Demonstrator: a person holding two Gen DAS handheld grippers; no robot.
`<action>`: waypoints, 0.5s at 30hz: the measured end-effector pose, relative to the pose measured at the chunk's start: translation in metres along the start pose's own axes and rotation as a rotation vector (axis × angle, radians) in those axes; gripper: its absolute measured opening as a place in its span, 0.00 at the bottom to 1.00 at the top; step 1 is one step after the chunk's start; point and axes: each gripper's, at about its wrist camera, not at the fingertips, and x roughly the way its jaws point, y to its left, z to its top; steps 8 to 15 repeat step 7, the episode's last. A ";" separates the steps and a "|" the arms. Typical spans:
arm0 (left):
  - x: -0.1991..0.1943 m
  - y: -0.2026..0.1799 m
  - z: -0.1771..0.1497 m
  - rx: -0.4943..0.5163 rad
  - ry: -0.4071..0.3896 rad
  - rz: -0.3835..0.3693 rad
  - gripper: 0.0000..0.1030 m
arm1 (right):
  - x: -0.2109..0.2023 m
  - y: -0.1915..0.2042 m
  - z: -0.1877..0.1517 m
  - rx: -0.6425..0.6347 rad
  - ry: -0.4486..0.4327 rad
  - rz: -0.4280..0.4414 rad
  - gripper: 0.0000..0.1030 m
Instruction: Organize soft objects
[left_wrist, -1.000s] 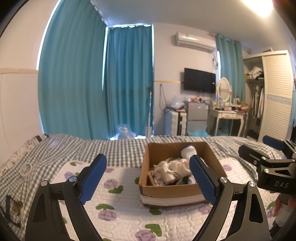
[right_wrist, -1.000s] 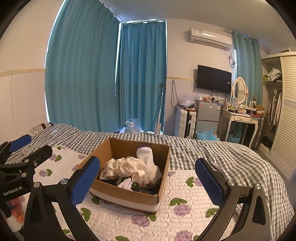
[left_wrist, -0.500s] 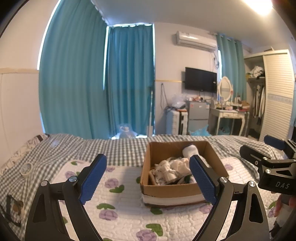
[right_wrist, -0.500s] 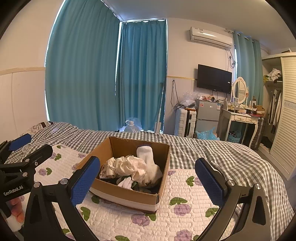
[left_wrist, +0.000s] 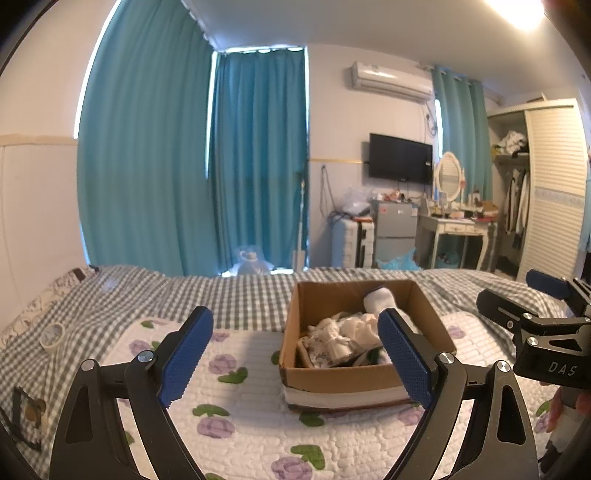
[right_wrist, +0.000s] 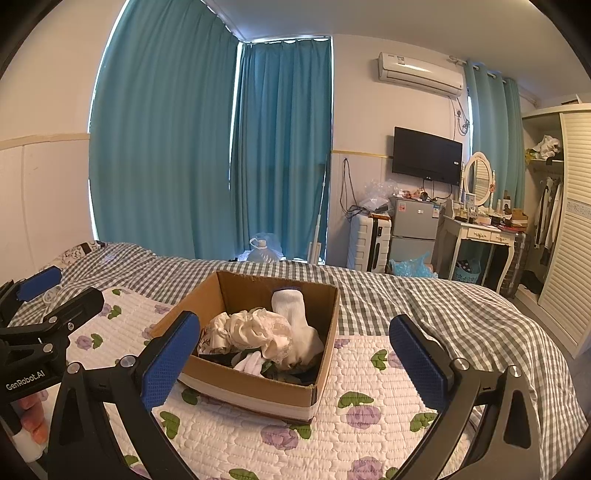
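Left gripper: jaws spread wide, blue pads facing each other, nothing between them, held above the quilted floral mat in the lower half of the left wrist frame. Right gripper: jaws likewise spread wide and empty, filling the lower part of the right wrist frame. Each gripper also visible from the other's camera: right one at the right edge of the left wrist frame, left one at the left edge of the right wrist frame, gripped there by a hand at the lower left. Cardboard box open-topped, resting on the mat at frame centre, ahead of both grippers and touching neither. Inside the box: a heap of soft items, including a crumpled cream cloth at centre, a white sock standing upright against the far right side, and darker pieces underneath, too jumbled to identify. Mat spread over a green checked bed cover. Roll of tape lying on the cover at left centre of the left wrist frame, well apart from the box. Background, upper half of both frames: teal curtains, wall-mounted air conditioner, television, dressing table with oval mirror, wardrobe at the right edge.
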 end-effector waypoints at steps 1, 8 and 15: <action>0.000 0.000 0.000 0.000 0.000 -0.001 0.89 | 0.000 0.000 0.000 0.000 0.000 0.000 1.00; 0.000 -0.001 0.000 0.010 -0.004 0.000 0.89 | 0.000 -0.001 -0.001 0.001 0.002 -0.002 1.00; 0.000 -0.001 0.000 0.010 -0.004 0.000 0.89 | 0.000 -0.001 -0.001 0.001 0.002 -0.002 1.00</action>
